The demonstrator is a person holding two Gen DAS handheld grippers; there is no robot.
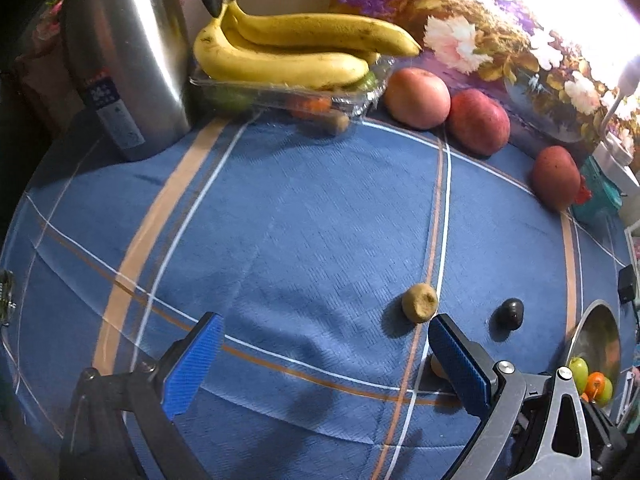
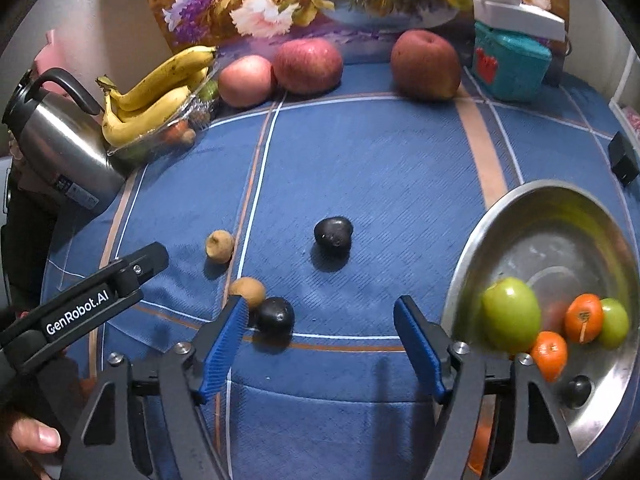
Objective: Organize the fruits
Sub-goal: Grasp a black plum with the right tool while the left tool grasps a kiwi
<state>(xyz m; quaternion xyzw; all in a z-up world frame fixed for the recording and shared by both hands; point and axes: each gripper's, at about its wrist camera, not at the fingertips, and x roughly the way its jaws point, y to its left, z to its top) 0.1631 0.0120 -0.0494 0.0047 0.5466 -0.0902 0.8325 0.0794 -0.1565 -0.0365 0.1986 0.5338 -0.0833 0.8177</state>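
Nearest your right gripper [image 2: 320,344] lie a dark round fruit [image 2: 275,315] and a tan one [image 2: 248,291], touching each other, just beyond its left blue pad; its jaws stand part open with only cloth between them, holding nothing. Your left gripper [image 1: 324,364] hangs wide open and empty too, another tan fruit [image 1: 420,303] just beyond its right pad.

Take the steel bowl [image 2: 520,216] as the mark. It already holds two green fruits, two orange ones and a small dark one, so the sorting looks well under way and a fresh pick is the step in hand. The loose small fruits all lie left of the bowl; a second dark fruit [image 2: 333,236] sits nearest it.

The next move probably calls for shifting the right gripper left so the dark fruit sits squarely between the pads. The touching tan one may get nudged or pinched along.

Far behind the bowl stand three apples [image 2: 308,65], bananas [image 2: 152,96] on a clear tray, a kettle [image 2: 60,140] and a teal box [image 2: 510,66], all well clear.
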